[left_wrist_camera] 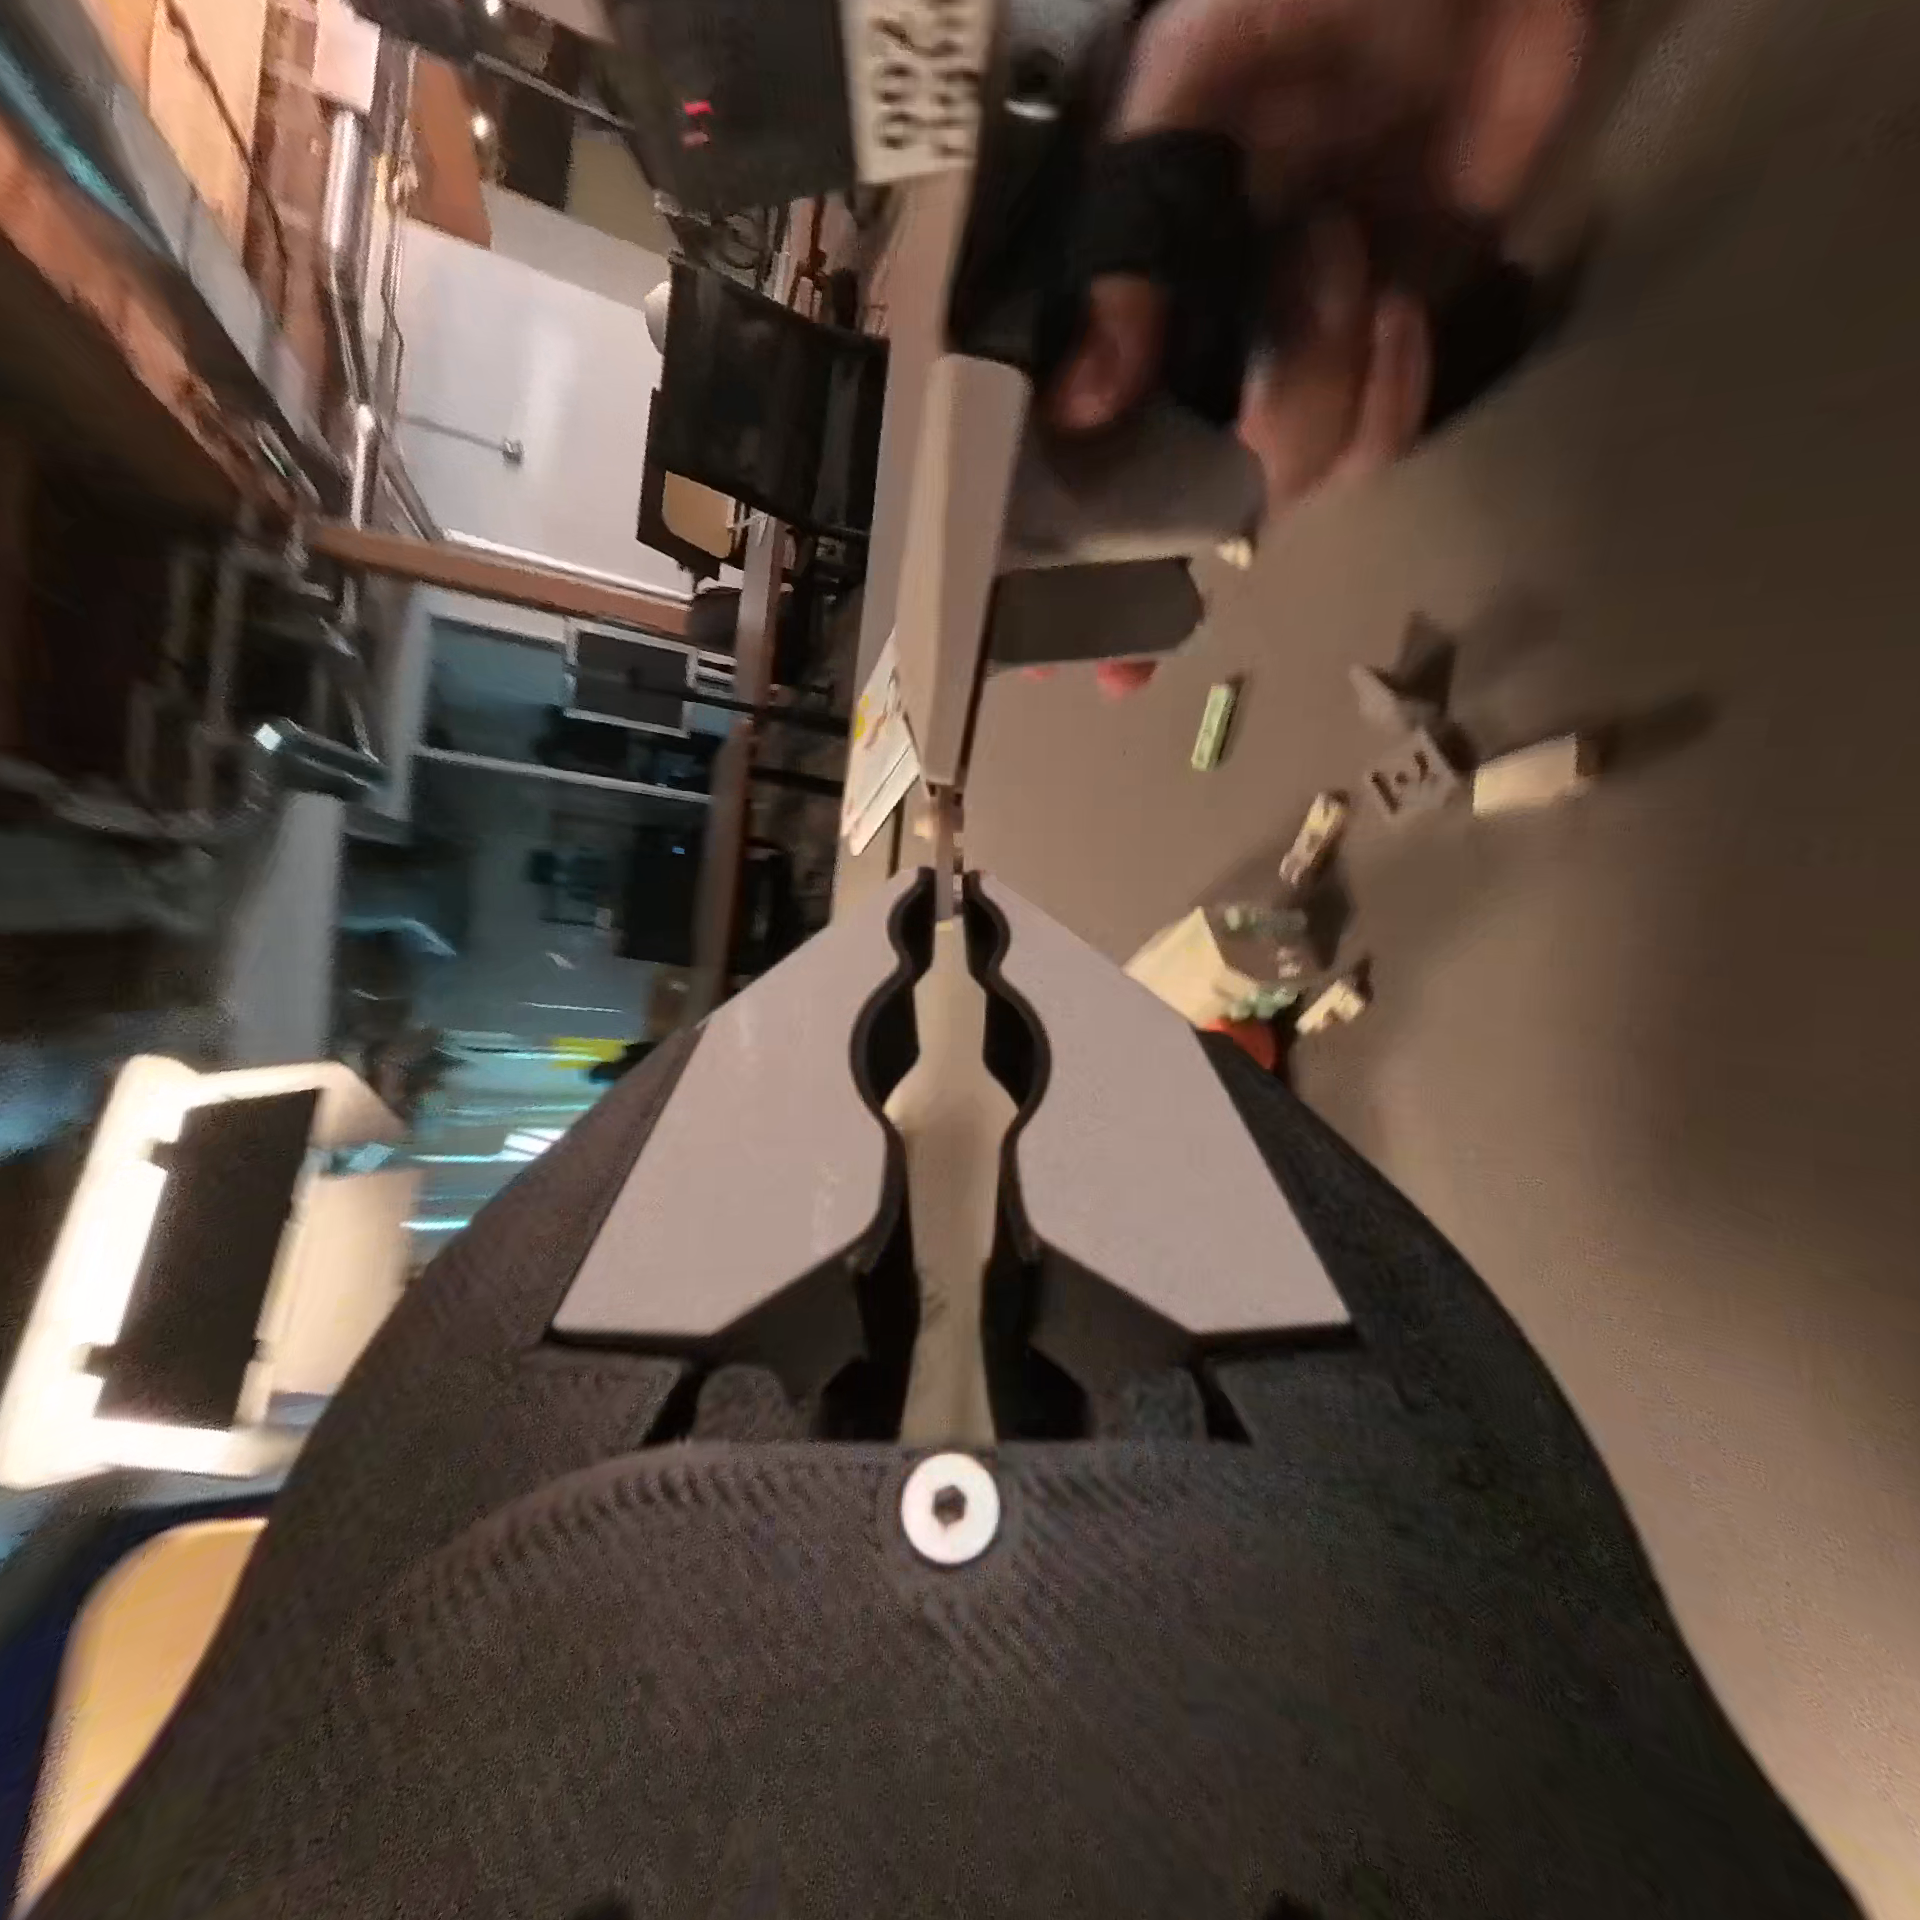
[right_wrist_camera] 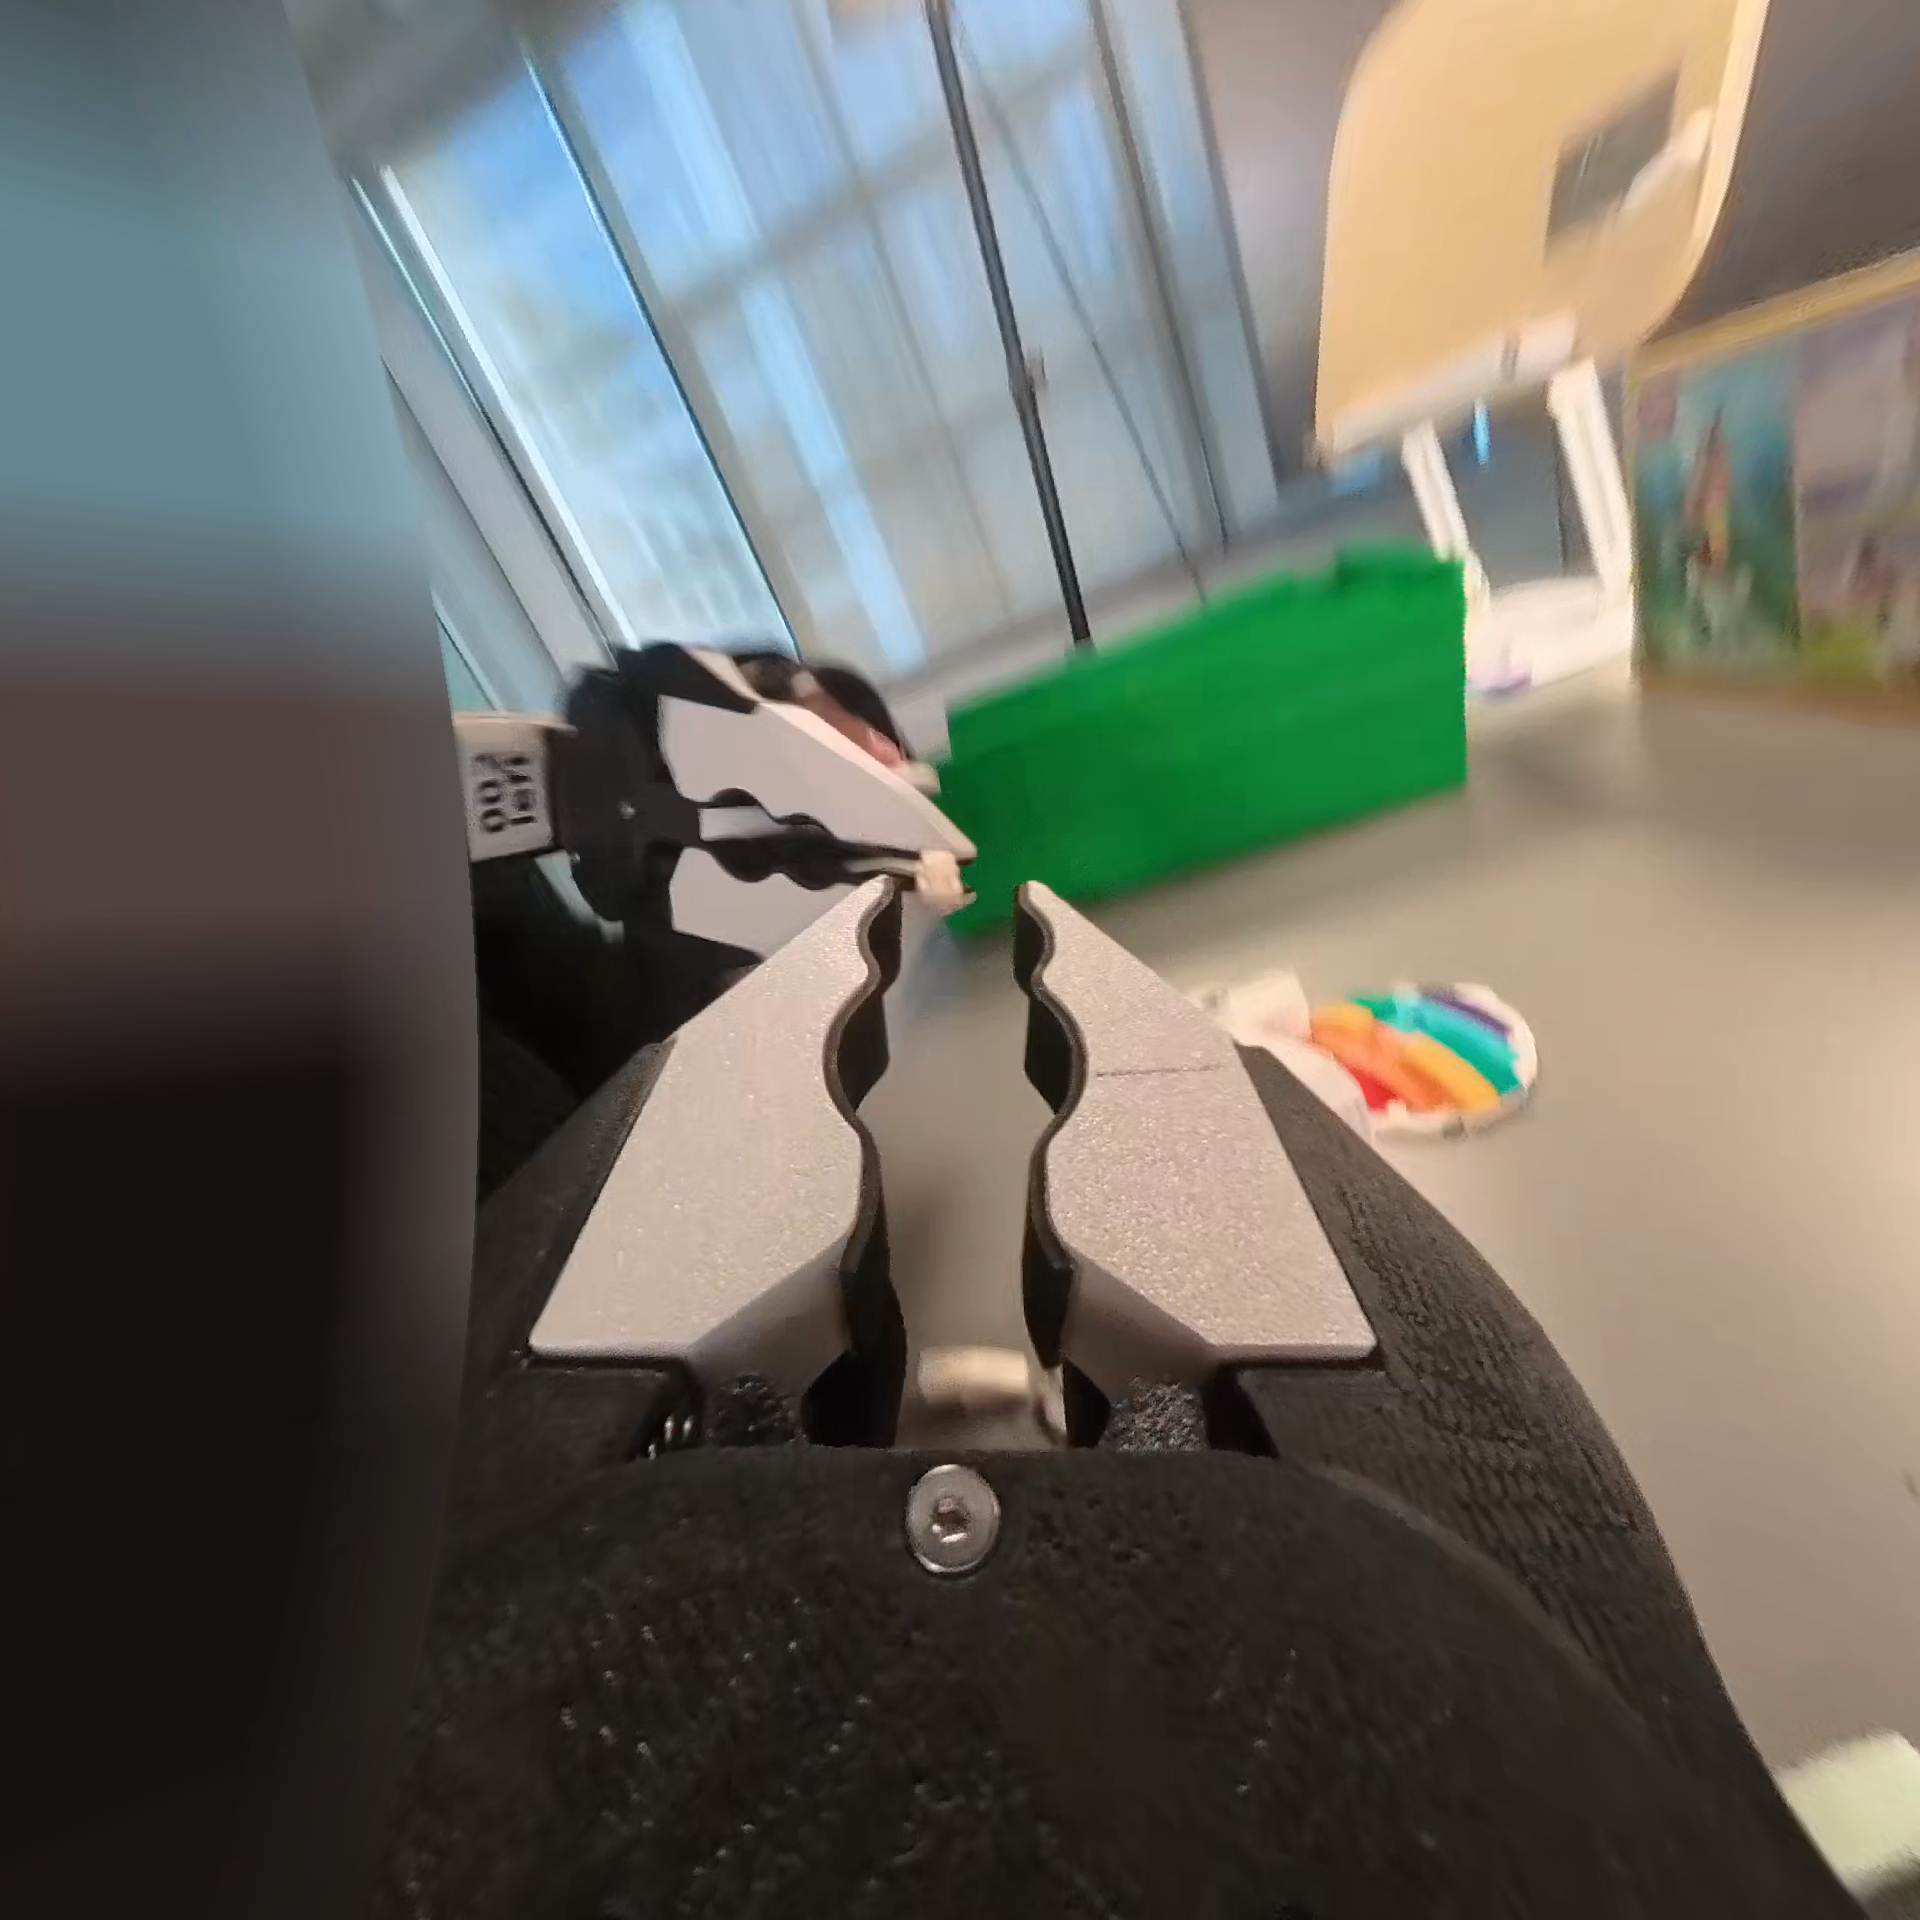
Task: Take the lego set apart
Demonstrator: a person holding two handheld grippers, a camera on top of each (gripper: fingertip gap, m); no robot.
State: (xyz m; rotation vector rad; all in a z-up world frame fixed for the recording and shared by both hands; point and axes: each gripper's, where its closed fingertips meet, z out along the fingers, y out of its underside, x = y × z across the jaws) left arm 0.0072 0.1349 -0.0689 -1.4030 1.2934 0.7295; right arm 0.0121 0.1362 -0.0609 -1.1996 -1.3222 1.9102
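Mid-task: loose pieces (left_wrist_camera: 1311,831) lie at right, left gripper (left_wrist_camera: 943,883) pinches a small pale piece (right_wrist_camera: 940,881), right gripper (right_wrist_camera: 956,899) gapes empty.

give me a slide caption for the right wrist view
Open right gripper faces left gripper pinching a small white piece.

The right tongs (right_wrist_camera: 954,902) hang parted over the grey table (right_wrist_camera: 1558,935). Just beyond their tips on the left, the left tongs (right_wrist_camera: 940,868) pinch a small white piece (right_wrist_camera: 943,881). A green block (right_wrist_camera: 1205,748) stands farther back, a rainbow-coloured piece (right_wrist_camera: 1418,1060) to the right.
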